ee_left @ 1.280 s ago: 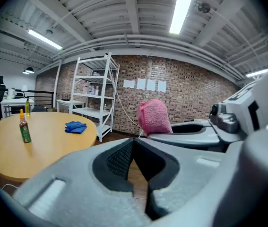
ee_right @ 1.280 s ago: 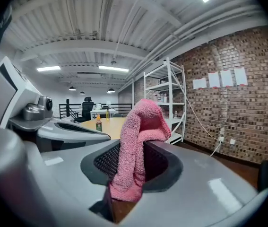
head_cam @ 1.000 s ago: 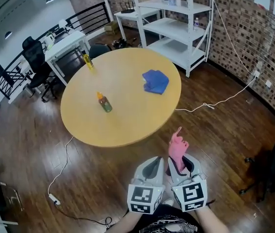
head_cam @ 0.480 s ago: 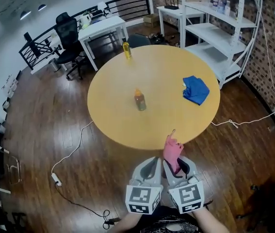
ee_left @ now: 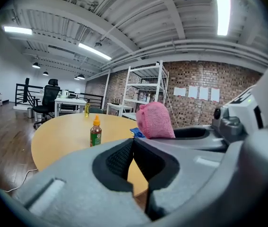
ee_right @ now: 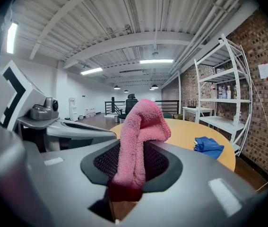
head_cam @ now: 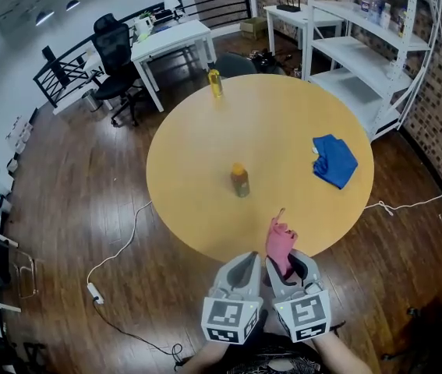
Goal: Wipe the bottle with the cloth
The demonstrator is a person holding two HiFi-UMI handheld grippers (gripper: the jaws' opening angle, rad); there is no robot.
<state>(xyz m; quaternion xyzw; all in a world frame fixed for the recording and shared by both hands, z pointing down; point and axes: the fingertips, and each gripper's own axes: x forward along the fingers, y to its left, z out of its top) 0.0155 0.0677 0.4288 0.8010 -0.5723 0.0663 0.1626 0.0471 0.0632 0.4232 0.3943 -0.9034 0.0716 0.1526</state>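
Change: surface [head_cam: 197, 154] and bottle [head_cam: 239, 180] drawn closer; wiping not yet begun.
Right gripper [head_cam: 289, 266]: jaws clamp pink cloth [head_cam: 280, 240], short of the bottle.
Left gripper [head_cam: 245, 268]: jaws closed, empty.

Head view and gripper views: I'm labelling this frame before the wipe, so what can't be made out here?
- Green bottle with orange cap: label print too small, head view and left gripper view.
- Pink terry cloth: lower end buried in the right gripper, right gripper view.
- Crumpled blue cloth: mostly behind the pink cloth, left gripper view.
- Yellow bottle: contents too small, head view.
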